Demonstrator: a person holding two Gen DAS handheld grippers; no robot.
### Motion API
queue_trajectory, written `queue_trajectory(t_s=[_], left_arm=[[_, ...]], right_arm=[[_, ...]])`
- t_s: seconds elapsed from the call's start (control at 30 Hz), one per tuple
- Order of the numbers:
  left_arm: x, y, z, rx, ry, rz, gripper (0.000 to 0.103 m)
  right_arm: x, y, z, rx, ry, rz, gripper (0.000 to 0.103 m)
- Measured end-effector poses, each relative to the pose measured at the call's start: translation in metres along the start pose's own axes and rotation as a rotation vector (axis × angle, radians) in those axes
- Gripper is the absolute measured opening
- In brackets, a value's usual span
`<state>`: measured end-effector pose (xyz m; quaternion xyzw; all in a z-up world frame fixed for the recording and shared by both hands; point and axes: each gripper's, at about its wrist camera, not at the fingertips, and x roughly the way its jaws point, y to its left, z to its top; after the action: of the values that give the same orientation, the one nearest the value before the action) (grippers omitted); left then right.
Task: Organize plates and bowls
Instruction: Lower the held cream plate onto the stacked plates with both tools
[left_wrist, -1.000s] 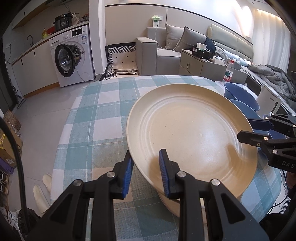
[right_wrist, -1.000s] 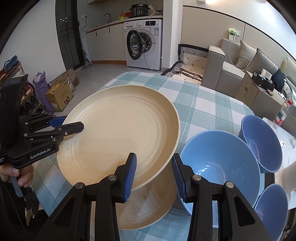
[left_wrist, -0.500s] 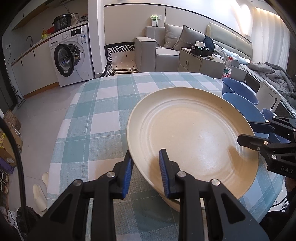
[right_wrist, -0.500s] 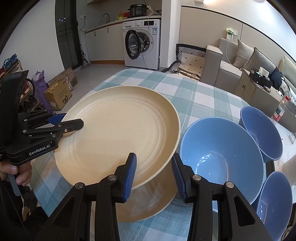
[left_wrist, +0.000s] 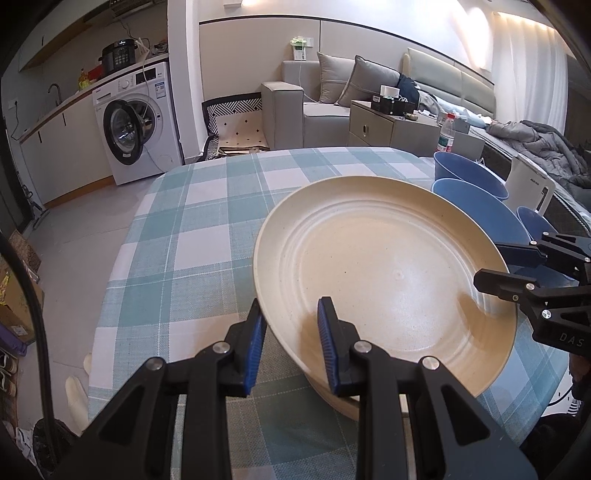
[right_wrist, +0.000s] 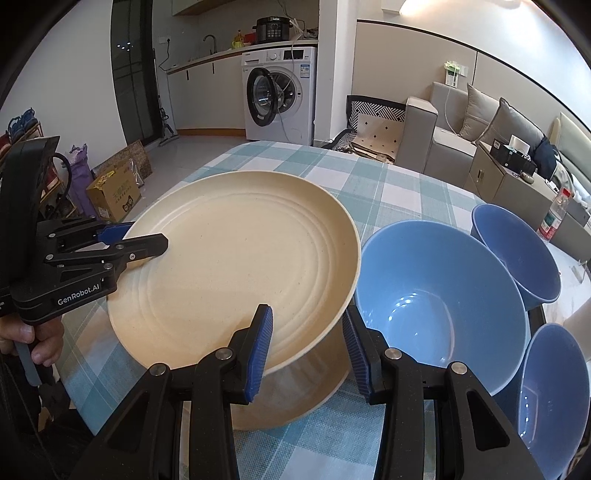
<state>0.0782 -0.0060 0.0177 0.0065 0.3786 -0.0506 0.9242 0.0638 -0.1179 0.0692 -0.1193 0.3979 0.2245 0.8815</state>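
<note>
A large cream plate (left_wrist: 388, 266) (right_wrist: 236, 266) hangs over the checked tablecloth, gripped at opposite rims. My left gripper (left_wrist: 291, 317) is shut on its near-left rim, and shows in the right wrist view as the left gripper (right_wrist: 136, 243). My right gripper (right_wrist: 306, 325) is shut on the rim next to the blue bowls, and appears in the left wrist view as the right gripper (left_wrist: 509, 273). Right under the plate a second cream dish (right_wrist: 295, 387) (left_wrist: 332, 391) rests on the table, mostly hidden.
Three blue bowls stand to the right: a large one (right_wrist: 436, 306), a far one (right_wrist: 517, 251) and a near one (right_wrist: 554, 387). A white jug (left_wrist: 528, 188) and a water bottle (left_wrist: 445, 134) stand behind them. The table (left_wrist: 192, 236) edge drops to the floor at left.
Both grippers have carried the plate a little lower, closer to the cream dish underneath. Their grip on the rim is unchanged.
</note>
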Motion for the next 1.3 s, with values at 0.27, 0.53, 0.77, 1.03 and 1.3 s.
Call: queue_trajectory(t_s=[0.27, 0.53, 0.77, 1.03, 1.3], left_arm=[[0.003, 0.001, -0.008, -0.008, 0.000, -0.007, 0.026], [0.006, 0.000, -0.013, -0.010, 0.008, -0.019, 0.026], [0.008, -0.001, -0.017, -0.004, 0.012, -0.023, 0.026], [0.008, -0.003, -0.023, 0.002, 0.020, -0.019, 0.026], [0.016, -0.009, -0.023, 0.013, 0.039, -0.013, 0.026]], right_arm=[[0.003, 0.002, -0.007, -0.012, 0.001, -0.005, 0.042], [0.005, 0.003, -0.012, -0.015, 0.002, -0.009, 0.042], [0.006, 0.003, -0.019, -0.023, 0.009, -0.009, 0.042], [0.010, 0.002, -0.023, -0.012, 0.023, -0.006, 0.042], [0.014, 0.001, -0.029, -0.015, 0.039, -0.027, 0.042]])
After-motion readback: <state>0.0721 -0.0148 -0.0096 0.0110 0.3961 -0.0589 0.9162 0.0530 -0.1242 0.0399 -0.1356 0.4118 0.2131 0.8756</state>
